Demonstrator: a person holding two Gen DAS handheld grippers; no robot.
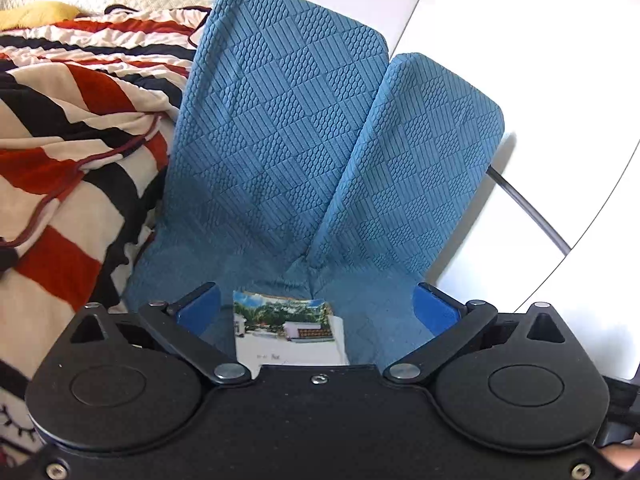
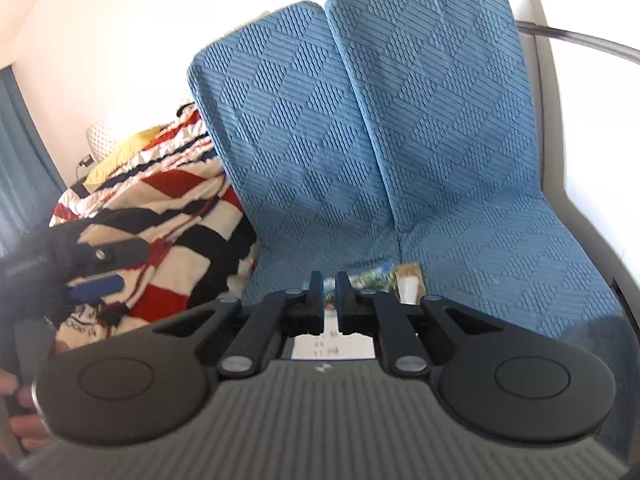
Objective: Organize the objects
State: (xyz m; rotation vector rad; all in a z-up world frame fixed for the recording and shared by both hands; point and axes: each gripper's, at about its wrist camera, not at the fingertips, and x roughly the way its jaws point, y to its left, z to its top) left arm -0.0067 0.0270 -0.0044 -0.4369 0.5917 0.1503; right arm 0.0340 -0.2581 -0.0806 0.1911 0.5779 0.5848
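A photo booklet [image 1: 286, 330] with a picture of white buildings and palms lies on the blue sofa seat [image 1: 376, 320]. My left gripper [image 1: 318, 312] is open, its blue pads on either side of the booklet and just above it. In the right wrist view my right gripper [image 2: 329, 300] is nearly shut, its fingers a narrow gap apart; the booklet [image 2: 332, 344] shows through that gap and below it. I cannot tell whether the fingers touch it. The left gripper [image 2: 96, 272] also shows at the left there.
Two blue textured back cushions [image 1: 280, 128] lean against the white wall. A red, black and cream striped blanket [image 1: 68, 160] is heaped on the left. A small brown and white item [image 2: 409, 284] sits behind the booklet. A dark cable [image 1: 528, 208] crosses at right.
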